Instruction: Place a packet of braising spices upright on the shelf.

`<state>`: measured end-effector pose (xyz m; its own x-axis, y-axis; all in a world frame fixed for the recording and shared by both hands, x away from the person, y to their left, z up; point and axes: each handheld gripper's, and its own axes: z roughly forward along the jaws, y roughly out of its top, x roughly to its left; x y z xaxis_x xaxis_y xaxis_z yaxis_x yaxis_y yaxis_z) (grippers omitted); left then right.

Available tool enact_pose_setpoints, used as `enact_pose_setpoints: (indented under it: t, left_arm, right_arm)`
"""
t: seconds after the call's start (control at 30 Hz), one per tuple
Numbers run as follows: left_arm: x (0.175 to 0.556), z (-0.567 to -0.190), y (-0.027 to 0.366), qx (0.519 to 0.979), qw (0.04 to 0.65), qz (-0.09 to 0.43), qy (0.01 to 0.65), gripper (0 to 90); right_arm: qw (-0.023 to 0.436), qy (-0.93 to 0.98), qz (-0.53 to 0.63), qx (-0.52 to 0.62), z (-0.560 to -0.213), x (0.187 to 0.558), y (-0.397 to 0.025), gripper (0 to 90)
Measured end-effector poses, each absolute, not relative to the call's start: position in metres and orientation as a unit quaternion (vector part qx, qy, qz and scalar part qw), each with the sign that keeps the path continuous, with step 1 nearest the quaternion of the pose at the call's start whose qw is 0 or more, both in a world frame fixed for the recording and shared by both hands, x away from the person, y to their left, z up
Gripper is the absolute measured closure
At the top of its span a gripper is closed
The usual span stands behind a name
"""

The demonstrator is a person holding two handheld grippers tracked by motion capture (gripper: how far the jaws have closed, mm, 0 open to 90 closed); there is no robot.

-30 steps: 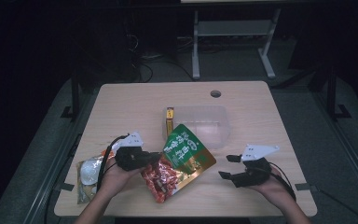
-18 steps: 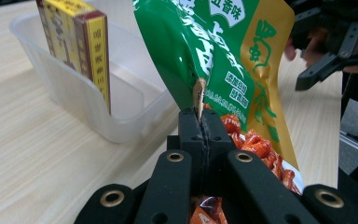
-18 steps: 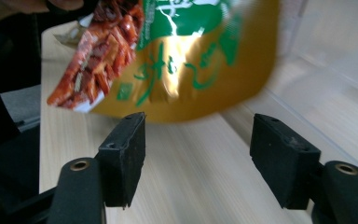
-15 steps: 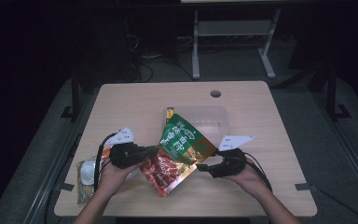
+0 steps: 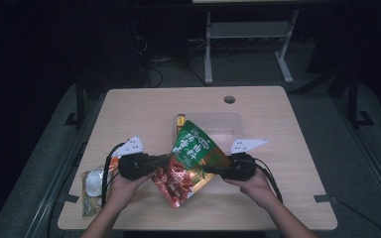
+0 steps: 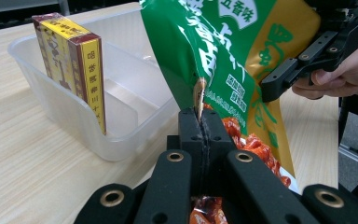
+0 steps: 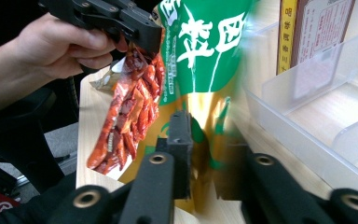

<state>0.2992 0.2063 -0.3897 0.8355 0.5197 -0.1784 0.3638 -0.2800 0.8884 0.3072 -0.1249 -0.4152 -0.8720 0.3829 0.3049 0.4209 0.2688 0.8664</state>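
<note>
A green and gold snack bag (image 5: pixel 194 147) is held tilted up over the table's front middle, in front of a clear plastic container (image 5: pixel 218 119). My left gripper (image 5: pixel 165 161) is shut on the bag's left edge; in the left gripper view the jaws (image 6: pixel 200 122) pinch its seam. A red snack bag (image 5: pixel 174 182) hangs from the same grip below. My right gripper (image 5: pixel 210 169) has come to the green bag's (image 7: pixel 200 51) right side. Its jaws (image 7: pixel 207 154) stand apart with the gold lower part between them.
A yellow and red box (image 5: pixel 180 120) stands upright at the container's left end (image 6: pixel 81 70). Another pale food packet (image 5: pixel 92 184) lies at the table's front left. A round cable hole (image 5: pixel 229 99) sits near the far edge. Hands hold both grippers.
The right gripper has travelled left from the table's right side to the green bag. The left gripper has raised the bags and shifted them slightly right, towards the container.
</note>
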Motion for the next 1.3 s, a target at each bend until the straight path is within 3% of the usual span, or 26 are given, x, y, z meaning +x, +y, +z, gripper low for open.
enact_pose_setpoints:
  t: [0.33,0.53,0.7,0.8,1.07,1.3]
  left_arm:
    - [0.298,-0.401,0.2,0.814,0.511,0.073,0.266,88.4]
    - [0.298,-0.405,0.193,0.831,0.491,0.079,0.251,86.0]
    - [0.298,-0.406,0.195,0.828,0.489,0.082,0.261,75.3]
    - [0.298,-0.407,0.202,0.82,0.503,0.072,0.265,73.8]
    - [0.289,-0.408,0.208,0.829,0.492,0.098,0.246,53.7]
    - [0.288,-0.41,0.209,0.834,0.485,0.11,0.239,46.2]
  right_arm:
    - [0.025,-0.793,-0.561,-0.238,-0.407,0.306,-0.135,89.1]
    - [0.023,-0.795,-0.561,-0.232,-0.4,0.305,-0.142,90.0]
    - [0.023,-0.797,-0.561,-0.224,-0.396,0.305,-0.145,90.0]
    - [0.026,-0.797,-0.563,-0.218,-0.394,0.304,-0.146,90.0]
    - [0.021,-0.801,-0.561,-0.207,-0.385,0.299,-0.148,90.0]
    - [0.008,-0.797,-0.567,-0.207,-0.375,0.295,-0.157,90.0]
